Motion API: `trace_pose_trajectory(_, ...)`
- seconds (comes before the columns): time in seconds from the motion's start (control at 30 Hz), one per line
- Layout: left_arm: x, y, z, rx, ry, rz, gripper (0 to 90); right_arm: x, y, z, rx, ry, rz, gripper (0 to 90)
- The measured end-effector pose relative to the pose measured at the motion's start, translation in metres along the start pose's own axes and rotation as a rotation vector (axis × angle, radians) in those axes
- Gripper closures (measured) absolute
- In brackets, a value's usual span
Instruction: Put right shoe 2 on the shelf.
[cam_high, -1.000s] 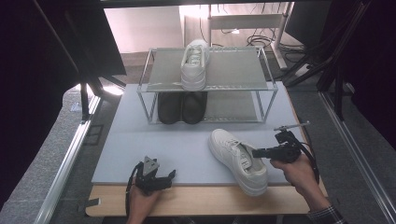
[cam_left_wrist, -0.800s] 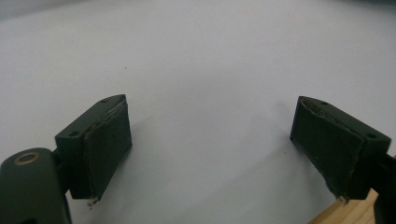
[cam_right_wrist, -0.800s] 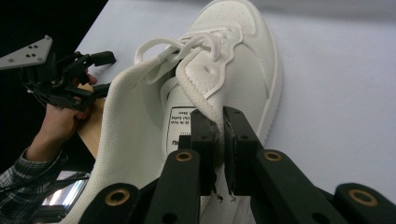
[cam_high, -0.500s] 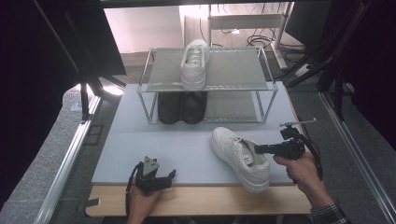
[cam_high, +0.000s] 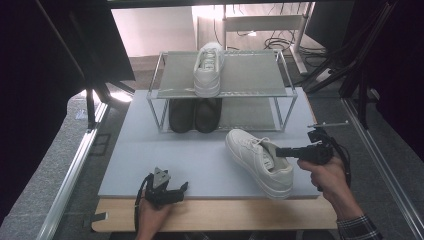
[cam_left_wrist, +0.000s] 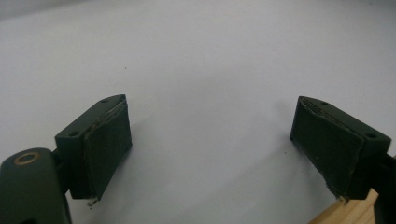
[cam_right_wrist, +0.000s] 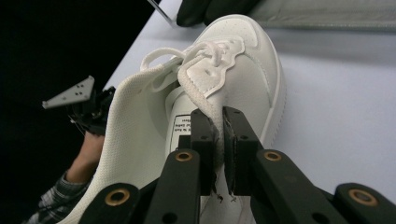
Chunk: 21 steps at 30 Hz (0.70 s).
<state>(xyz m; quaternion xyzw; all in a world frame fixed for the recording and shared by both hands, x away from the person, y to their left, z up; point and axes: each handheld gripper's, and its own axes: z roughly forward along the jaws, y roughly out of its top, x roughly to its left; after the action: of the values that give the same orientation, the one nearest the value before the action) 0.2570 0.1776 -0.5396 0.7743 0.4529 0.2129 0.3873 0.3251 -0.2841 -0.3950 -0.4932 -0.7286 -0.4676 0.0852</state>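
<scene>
Left gripper (cam_high: 181, 188) rests low at the bottom left of the high view, jaws wide apart over the bare grey mat (cam_high: 190, 155), hand curled under it. Right gripper (cam_high: 278, 152), held level at mid-right, is pinched tight on the collar of the loose white sneaker (cam_high: 257, 160) at lower centre. Three white-and-black counts: two white sneakers, one on the rack (cam_high: 280, 75) top (cam_high: 209, 67), plus two black shoes (cam_high: 194, 114) beneath. Since earlier, the gripped sneaker has slid slightly right and toward the table's near edge.

One shoe (cam_high: 209, 68) stands on the rack (cam_high: 260, 75), two shoes (cam_high: 194, 114) under it, another shoe (cam_high: 260, 161) lies before it on the tabletop (cam_high: 150, 155).
</scene>
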Motion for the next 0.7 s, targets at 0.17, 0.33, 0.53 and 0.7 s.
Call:
trace_pose_trajectory(0.17,0.0,0.0,0.0,0.0,0.0,0.0,12.3,0.001,0.006,-0.005,-0.022,0.009,0.007,83.7)
trace_pose_trajectory(0.33,0.0,0.0,0.0,0.0,0.0,0.001,12.3,0.004,0.013,-0.009,-0.033,0.026,0.016,83.7)
trace_pose_trajectory(0.53,0.0,0.0,0.0,-0.002,-0.001,0.0,12.3,0.01,0.022,-0.015,-0.057,0.042,0.014,83.7)
trace_pose_trajectory(0.7,0.0,0.0,0.0,-0.001,0.0,0.0,12.3,0.014,0.031,-0.022,-0.079,0.058,0.02,83.8)
